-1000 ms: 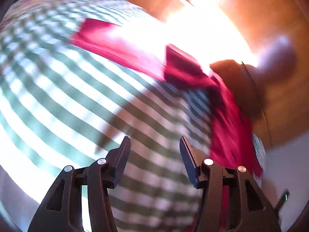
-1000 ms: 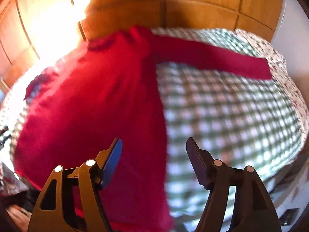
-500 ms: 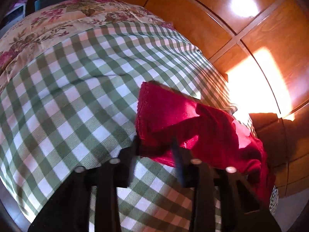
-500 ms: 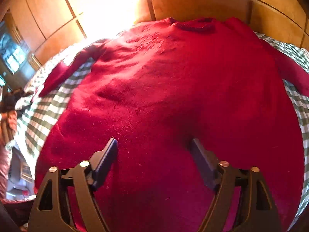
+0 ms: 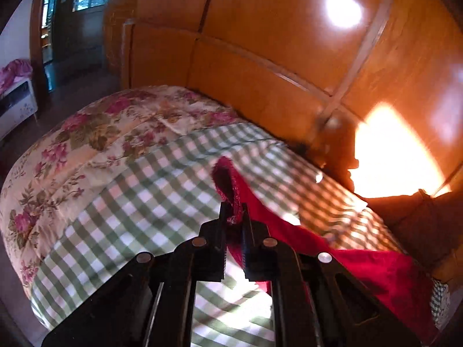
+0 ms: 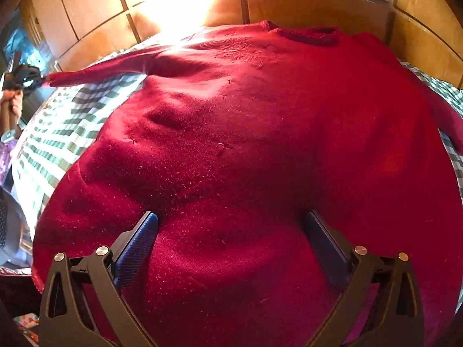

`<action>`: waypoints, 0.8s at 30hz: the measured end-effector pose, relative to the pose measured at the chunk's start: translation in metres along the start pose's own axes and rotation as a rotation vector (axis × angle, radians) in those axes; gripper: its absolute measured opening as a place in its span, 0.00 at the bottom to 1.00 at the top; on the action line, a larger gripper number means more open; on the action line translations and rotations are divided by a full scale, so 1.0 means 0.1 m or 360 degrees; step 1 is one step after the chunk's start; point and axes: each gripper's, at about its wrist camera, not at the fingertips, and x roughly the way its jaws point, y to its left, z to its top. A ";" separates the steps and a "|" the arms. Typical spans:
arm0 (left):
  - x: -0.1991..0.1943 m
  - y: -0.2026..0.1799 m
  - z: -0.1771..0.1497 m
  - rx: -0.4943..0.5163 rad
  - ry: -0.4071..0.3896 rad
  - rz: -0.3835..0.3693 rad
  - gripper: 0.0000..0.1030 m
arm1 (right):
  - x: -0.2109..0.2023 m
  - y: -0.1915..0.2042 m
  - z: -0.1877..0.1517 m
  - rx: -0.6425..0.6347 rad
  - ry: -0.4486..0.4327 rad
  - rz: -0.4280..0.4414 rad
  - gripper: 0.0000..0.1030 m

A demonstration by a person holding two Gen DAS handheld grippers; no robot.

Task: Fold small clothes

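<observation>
— What's the left one doing, from where you stand?

— Through the left wrist view, the left gripper (image 5: 233, 217) has its jaws pinched tight on the cuff of the sleeve (image 5: 228, 185) of a red sweater (image 5: 376, 271). The sleeve runs back from the jaws over the checked cloth (image 5: 144, 196), and beyond that lies a floral quilt (image 5: 86, 133) against the wooden panelling (image 5: 260, 57).

— And the other?

— In the right wrist view, the right gripper (image 6: 231, 225) stands wide open, fingers apart, low over the lower half of the sweater's body (image 6: 260, 144); whether they press into it I can't tell. The garment lies spread flat, neckline (image 6: 303, 33) at the far side. Out at the left edge you can see the other tool (image 6: 23, 76) holding the sleeve tip (image 6: 58, 81) stretched out sideways.

— So which step is this?

— I'd say the first sleeve fold is starting. The next move likely calls for carrying that cuff across the chest while the right one steadies the body.

— Count it for me.

— One sweater, two sleeves, the right-hand one only partly in view, two grippers, one checked cloth, one quilt.
</observation>
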 end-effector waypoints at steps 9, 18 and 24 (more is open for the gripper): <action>-0.65 -1.92 -0.48 0.0315 0.0029 -0.0875 0.07 | -0.03 -0.02 -0.03 0.0009 -0.0036 0.0010 0.97; -0.70 -3.40 -1.65 0.0735 0.0322 -0.1279 0.55 | -0.16 -0.09 -0.06 0.0065 -0.0071 0.0100 0.96; -0.46 -2.88 -2.05 0.0711 0.0437 -0.1080 0.60 | -0.38 -0.33 -0.06 0.0188 -0.0104 0.0177 0.93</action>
